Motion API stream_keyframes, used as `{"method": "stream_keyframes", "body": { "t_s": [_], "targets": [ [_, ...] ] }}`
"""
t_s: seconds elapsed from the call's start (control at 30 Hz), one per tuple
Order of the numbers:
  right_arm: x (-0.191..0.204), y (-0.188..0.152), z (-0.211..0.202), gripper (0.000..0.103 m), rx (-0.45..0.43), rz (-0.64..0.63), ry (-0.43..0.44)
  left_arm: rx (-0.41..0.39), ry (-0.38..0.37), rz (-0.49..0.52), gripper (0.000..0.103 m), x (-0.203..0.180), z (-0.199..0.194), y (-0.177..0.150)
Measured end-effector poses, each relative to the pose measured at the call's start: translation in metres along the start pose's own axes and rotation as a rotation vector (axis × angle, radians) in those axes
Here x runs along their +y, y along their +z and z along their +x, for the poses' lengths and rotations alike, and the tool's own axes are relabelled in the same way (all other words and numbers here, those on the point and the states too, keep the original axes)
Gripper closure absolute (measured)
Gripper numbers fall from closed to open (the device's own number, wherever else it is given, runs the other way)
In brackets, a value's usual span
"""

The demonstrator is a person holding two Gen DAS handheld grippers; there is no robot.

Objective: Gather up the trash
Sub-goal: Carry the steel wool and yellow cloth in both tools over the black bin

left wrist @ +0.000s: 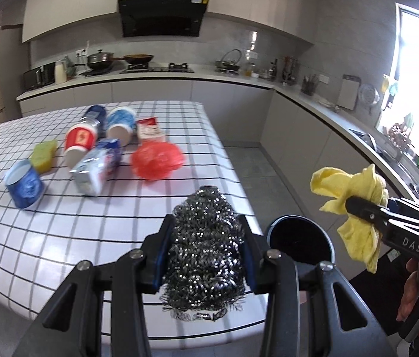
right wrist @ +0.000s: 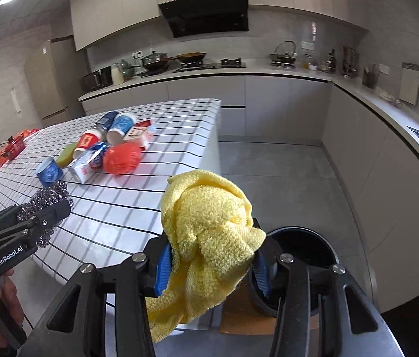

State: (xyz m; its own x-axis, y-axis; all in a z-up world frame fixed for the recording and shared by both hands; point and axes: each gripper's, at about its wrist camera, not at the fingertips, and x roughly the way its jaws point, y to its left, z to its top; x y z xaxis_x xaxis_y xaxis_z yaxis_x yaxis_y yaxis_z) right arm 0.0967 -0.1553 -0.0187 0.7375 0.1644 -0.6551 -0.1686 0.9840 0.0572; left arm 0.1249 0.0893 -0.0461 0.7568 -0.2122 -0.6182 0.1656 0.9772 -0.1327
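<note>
steel wool (left wrist: 206, 255) in left fingers (left wrist: 162, 255) — cloth (right wrist: 209, 235) in right.

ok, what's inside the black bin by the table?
Nothing visible inside the black bin: the interior that shows is dark. The yellow cloth and the right claw gripping it cover the near part of the opening, so the bottom can't be checked.

"genrobot.ai" on left gripper (right wrist: 41, 208) body; "das" on right gripper (left wrist: 355, 205) body; other labels unreadable.
</note>
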Motion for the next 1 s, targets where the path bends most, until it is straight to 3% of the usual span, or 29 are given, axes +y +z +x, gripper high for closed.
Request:
{"method": "stream_keyframes", "body": {
  "t_s": [0.5,1.0],
  "targets": [
    [-0.102,-0.021,-0.027,0.055,0.011,0.056,-0.060,0.033,-0.085,0.066,0.061,-0.099,0.033,0.001],
    [-0.197,-0.040,0.005,0.055,0.086,0.033,-0.014,0.127,-0.101,0.079,0.061,-0.189,0.099,-0.017]
  ]
}}
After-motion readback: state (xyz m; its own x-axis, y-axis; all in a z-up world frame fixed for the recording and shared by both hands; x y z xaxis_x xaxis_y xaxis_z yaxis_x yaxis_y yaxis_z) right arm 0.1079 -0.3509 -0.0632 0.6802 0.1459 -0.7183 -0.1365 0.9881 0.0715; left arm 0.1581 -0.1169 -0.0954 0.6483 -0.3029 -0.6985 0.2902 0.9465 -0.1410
